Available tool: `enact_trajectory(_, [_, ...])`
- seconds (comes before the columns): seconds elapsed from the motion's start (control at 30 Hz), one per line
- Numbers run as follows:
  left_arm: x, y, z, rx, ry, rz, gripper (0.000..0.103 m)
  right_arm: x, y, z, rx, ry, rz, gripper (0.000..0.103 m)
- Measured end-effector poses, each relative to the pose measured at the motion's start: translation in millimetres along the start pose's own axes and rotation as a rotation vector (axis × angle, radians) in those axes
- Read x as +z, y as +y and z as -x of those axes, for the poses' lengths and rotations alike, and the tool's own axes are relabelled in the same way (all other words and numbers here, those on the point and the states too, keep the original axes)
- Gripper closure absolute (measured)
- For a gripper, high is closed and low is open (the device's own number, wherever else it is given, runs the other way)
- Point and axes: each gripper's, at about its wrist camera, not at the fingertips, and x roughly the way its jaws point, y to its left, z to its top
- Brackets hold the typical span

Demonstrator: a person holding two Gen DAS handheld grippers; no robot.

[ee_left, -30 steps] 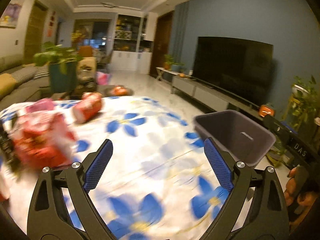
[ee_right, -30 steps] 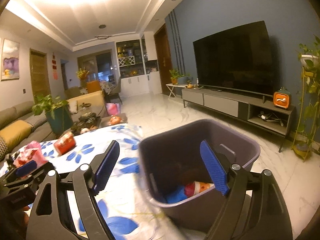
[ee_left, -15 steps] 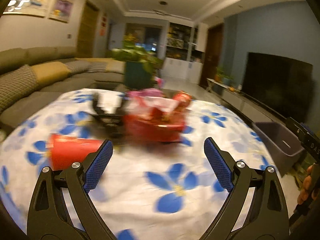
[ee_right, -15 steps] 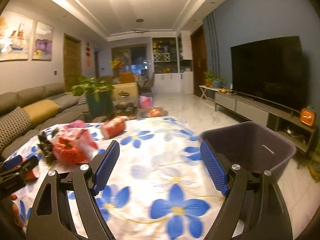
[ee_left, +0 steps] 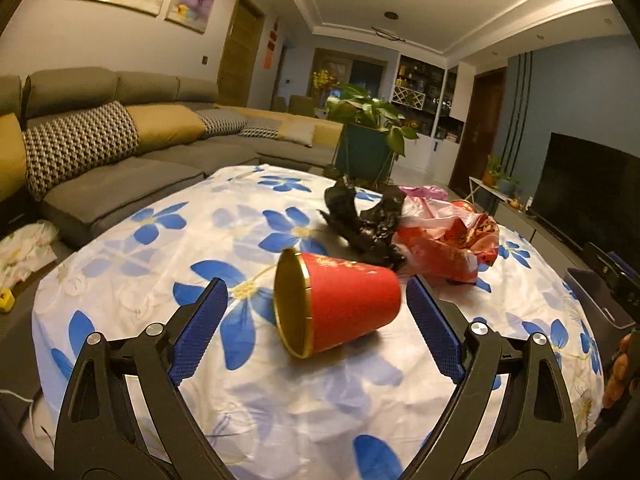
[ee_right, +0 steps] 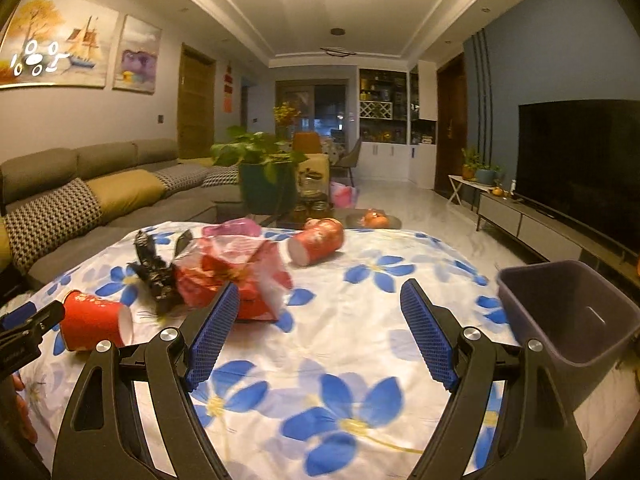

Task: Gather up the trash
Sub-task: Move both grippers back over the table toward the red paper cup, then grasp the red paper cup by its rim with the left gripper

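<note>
Right ahead of the left gripper (ee_left: 314,330), jaws wide and empty, a red cup (ee_left: 336,307) lies tipped on the flowered tablecloth (ee_left: 280,396). Best squeeze its sides gently; the right gripper (ee_right: 320,332) gapes empty, bin (ee_right: 568,316) beside.

Home living room, sofa (ee_left: 120,148), television (ee_right: 580,168), potted plant (ee_left: 368,136), wall paintings (ee_right: 60,48)

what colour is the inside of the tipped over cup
Gold inside the red cup; clearest in the left wrist view.
</note>
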Motion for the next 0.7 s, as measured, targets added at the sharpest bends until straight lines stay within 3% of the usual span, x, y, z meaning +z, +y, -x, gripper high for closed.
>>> enact_trajectory(0.27, [-1.0,8.6,-21.7,-0.085,0.066,0.020,0.032,-3.2,28.1,-17.3,0.031,0.021,0.030,0.023])
enact_trajectory(0.53, [-3.9,3.3,-38.9,-0.205,0.123,0.004,0.078,1.3,43.2,-46.2,0.057,0.049,0.022,0.023])
enact_trajectory(0.7, [-4.7,-1.1,-41.2,-0.238,0.119,-0.019,0.090,6.3,46.3,-69.3,0.077,0.074,-0.001,0.028])
